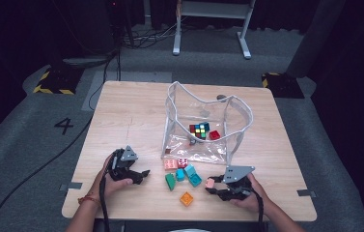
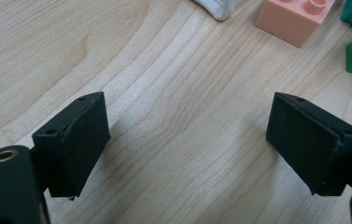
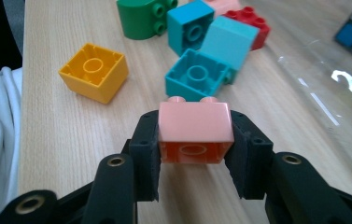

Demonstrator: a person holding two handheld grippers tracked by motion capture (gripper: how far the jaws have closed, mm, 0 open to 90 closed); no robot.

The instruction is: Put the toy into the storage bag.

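A pale pink brick [image 3: 195, 123] sits between the black pads of my right gripper [image 3: 195, 161], and both pads press on its sides. From above, that brick [image 1: 210, 183] and the right gripper [image 1: 211, 186] are near the table's front edge, right of the loose bricks. My left gripper [image 1: 146, 173] rests at the front left, pointing toward the bricks. Its jaws [image 2: 187, 135] stand wide apart over bare wood with nothing between them.
Loose bricks lie between the grippers: orange [image 1: 186, 198], green [image 1: 170, 181], teal [image 1: 192, 175], another pink one [image 1: 170, 164] and a red one [image 1: 183, 163]. Behind them a clear bag [image 1: 189, 147] holds a puzzle cube [image 1: 199, 130] and a red brick [image 1: 214, 135].
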